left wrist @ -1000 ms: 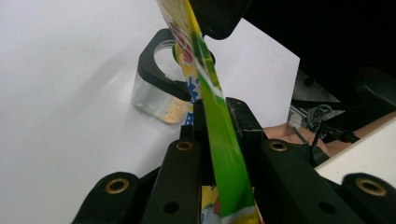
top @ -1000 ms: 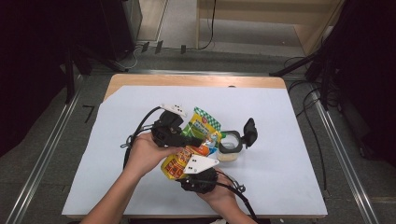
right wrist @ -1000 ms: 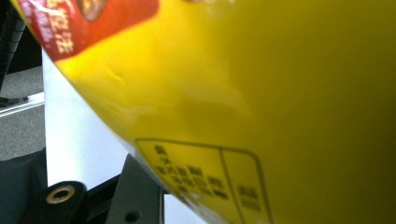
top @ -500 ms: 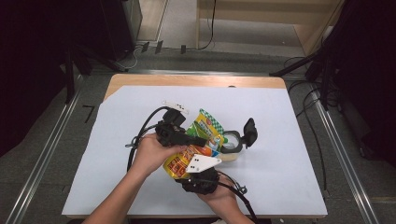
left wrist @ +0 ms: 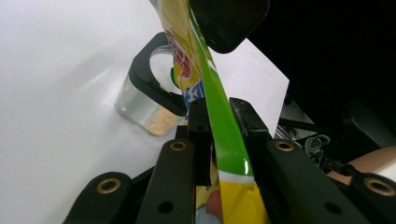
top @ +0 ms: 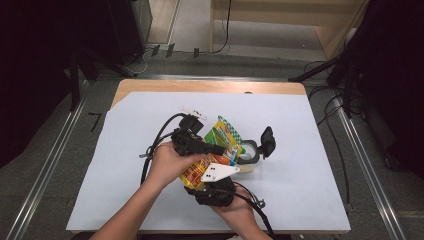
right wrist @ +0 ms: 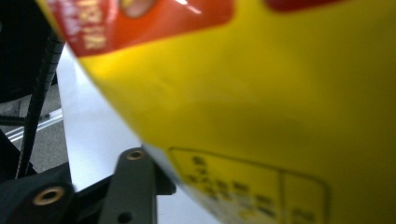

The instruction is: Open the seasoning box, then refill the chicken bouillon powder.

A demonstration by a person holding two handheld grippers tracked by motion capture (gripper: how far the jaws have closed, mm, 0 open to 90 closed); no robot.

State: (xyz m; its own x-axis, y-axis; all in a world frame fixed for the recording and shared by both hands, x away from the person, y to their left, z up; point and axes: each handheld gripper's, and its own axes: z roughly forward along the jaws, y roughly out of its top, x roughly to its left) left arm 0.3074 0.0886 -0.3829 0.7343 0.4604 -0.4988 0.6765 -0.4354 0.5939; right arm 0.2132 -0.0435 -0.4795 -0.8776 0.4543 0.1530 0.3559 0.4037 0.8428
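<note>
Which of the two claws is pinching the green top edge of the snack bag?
The left claw: its black jaws close on the snack bag along the green edge. The right claw grips the bag's yellow-orange bottom end instead.

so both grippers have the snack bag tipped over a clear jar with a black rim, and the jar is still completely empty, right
Not quite. The jar is not empty: the left gripper view shows a little pale crumbly food lying at its bottom. The rest holds: the left gripper and the right gripper both have the snack bag, tipped over the clear jar with its black rim.
</note>
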